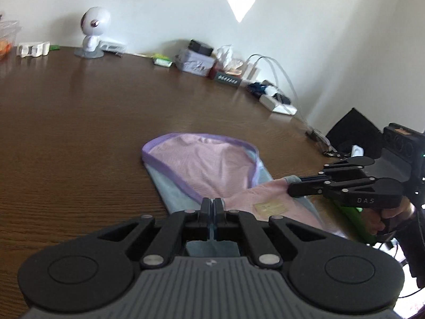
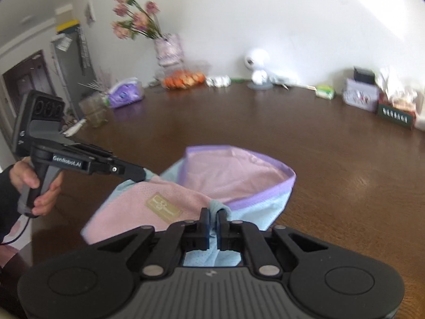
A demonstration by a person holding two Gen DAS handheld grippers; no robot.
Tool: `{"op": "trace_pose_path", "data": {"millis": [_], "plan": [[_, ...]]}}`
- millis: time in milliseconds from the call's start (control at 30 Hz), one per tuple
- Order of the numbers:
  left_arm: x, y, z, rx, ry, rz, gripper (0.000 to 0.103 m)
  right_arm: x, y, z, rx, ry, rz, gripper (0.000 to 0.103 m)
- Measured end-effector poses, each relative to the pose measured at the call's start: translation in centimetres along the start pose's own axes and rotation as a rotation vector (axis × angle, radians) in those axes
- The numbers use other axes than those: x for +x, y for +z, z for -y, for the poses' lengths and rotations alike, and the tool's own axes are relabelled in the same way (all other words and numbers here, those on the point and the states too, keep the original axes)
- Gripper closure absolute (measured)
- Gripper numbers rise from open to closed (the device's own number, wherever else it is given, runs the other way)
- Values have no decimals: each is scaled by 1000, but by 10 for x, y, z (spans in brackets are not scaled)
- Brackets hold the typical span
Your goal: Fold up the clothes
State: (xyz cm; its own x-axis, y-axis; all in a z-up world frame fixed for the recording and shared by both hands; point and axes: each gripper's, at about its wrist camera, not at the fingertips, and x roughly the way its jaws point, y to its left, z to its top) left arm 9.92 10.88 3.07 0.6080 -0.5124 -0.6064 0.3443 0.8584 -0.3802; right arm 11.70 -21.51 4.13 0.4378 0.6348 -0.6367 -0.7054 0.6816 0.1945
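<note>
From the left wrist, the left gripper (image 1: pixel 211 204) had its fingers pinching the near hem of the pink garment (image 1: pixel 209 164), whose far part lay on the desk (image 1: pixel 79 133). The right gripper (image 1: pixel 292 186) gripped another corner.

From the right wrist, the right gripper's fingers (image 2: pixel 204 220) pinched blue fabric. First fold looked underway, nothing finished; smoothing and further folds remained.
</note>
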Motion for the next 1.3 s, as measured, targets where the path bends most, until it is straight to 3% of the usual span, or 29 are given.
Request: {"op": "trace_pose_path", "data": {"millis": [67,100,133,200,267,333,400,500,600,700,800,900,967,1067,1133,1167,1200,1300], "plan": [[-9,-4,1,-13,-10,5,96,4,-4,0,11,-32,-12,81],[-20,-7,7,-13,-7,28,87,-2,-6,1,19,-33,-1,78],[-35,-11,15,-9,4,62,68,-12,-7,1,22,-30,21,75],[-62,-19,31,-5,6,123,52,-36,-11,-4,18,-25,79,73],[-62,-28,50,6,-14,99,53,-51,-16,-13,23,47,102,76],[-46,-38,67,61,23,31,76,-41,-28,-26,31,120,64,81],[-27,-49,67,65,84,-41,89,-23,-42,-34,26,118,34,83],[-29,-60,59,9,88,-33,89,-23,-54,-32,77,123,77,87],[-41,-65,62,11,97,-21,87,-43,-57,-34,60,111,147,81],[-43,-67,58,-21,106,-22,81,-37,-64,-40,-15,21,36,75],[-49,-62,60,-52,65,-33,78,-44,-66,-45,-56,-3,44,75],[-58,-41,63,-59,42,59,61,-56,-47,-33,17,-7,135,75],[-44,-29,66,-45,39,58,63,-47,-31,-21,93,-5,160,75],[-7,-31,71,-1,78,-36,79,-14,-24,-19,73,-31,97,82],[-1,-38,73,13,108,-33,82,1,-30,-21,53,-59,55,86],[-4,-38,73,0,113,-23,82,-2,-33,-22,60,-84,70,82],[-10,-38,73,-24,113,-12,80,-9,-35,-25,69,-91,97,82],[-23,-37,79,-44,100,46,60,-23,-38,-39,48,-44,132,82]]}}
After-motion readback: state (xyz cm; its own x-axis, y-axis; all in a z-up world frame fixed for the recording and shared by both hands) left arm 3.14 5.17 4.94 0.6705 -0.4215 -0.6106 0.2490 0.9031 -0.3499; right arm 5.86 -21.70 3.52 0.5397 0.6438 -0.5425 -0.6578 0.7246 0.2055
